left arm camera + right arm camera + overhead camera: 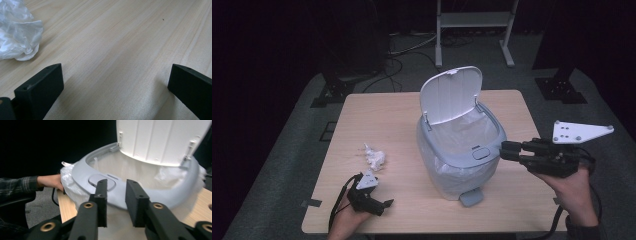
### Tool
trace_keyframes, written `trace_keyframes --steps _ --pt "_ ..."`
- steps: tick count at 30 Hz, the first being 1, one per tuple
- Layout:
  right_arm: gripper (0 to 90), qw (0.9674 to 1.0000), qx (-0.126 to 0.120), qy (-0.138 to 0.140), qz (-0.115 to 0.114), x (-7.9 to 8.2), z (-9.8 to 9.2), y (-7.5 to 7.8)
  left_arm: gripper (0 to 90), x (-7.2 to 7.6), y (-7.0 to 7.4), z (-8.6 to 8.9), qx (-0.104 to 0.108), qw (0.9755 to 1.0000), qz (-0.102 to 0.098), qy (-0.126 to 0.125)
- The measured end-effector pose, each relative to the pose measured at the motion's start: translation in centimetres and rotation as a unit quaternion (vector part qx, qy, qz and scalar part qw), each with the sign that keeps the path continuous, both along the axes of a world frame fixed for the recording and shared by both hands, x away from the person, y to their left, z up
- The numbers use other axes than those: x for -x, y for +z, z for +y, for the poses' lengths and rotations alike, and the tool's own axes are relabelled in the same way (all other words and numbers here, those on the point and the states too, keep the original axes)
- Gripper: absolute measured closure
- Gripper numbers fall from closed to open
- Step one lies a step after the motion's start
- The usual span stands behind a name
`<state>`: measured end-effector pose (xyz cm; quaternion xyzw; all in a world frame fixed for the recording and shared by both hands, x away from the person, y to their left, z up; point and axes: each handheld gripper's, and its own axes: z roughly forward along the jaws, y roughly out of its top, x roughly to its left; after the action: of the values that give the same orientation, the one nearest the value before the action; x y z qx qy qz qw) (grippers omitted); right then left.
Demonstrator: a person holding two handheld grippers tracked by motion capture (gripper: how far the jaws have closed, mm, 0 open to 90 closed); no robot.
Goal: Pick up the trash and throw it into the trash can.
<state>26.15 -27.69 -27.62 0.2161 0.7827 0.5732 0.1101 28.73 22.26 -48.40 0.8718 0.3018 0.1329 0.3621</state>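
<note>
At the middle of the desk [377, 112] a small grey bin [462, 165] is seen with its white lid [451, 95] already raised and standing upright at the far rim, so the opening step is judged done. To the left of the bin, well apart from it, a crumpled white wad [374, 157] is left lying on the wood, not yet picked up or dropped in. The bin is made of smooth matte plastic, rounded, lined with a thin crinkled clear bag; the lid is ribbed underneath. Just right of the bin's front button the right gripper [503, 150] is held with jaws narrowly apart, gripping nothing. Left of the bin, near the wad, the left gripper [388, 204] is kept wide and empty.
</note>
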Motion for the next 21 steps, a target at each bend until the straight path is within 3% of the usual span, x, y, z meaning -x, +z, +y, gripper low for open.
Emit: trace_keyframes --steps 9,13,14,21 --pt "53.7 0.9985 0.018 -0.050 0.010 0.5 -2.4 -1.6 0.0 0.0 0.0 0.0 0.000 1.0000 0.000 0.000" --pt "46.4 0.9969 0.026 -0.073 0.015 0.3 -3.3 -3.1 0.0 0.0 0.0 0.0 0.000 1.0000 0.000 0.000" --pt "40.8 0.9957 0.032 -0.084 0.023 0.1 -3.5 -3.9 0.0 0.0 0.0 0.0 0.000 1.0000 0.000 0.000" --pt "27.0 0.9923 0.045 -0.110 0.034 -0.7 -3.9 -6.7 0.0 0.0 0.0 0.0 -0.001 1.0000 0.001 0.001"
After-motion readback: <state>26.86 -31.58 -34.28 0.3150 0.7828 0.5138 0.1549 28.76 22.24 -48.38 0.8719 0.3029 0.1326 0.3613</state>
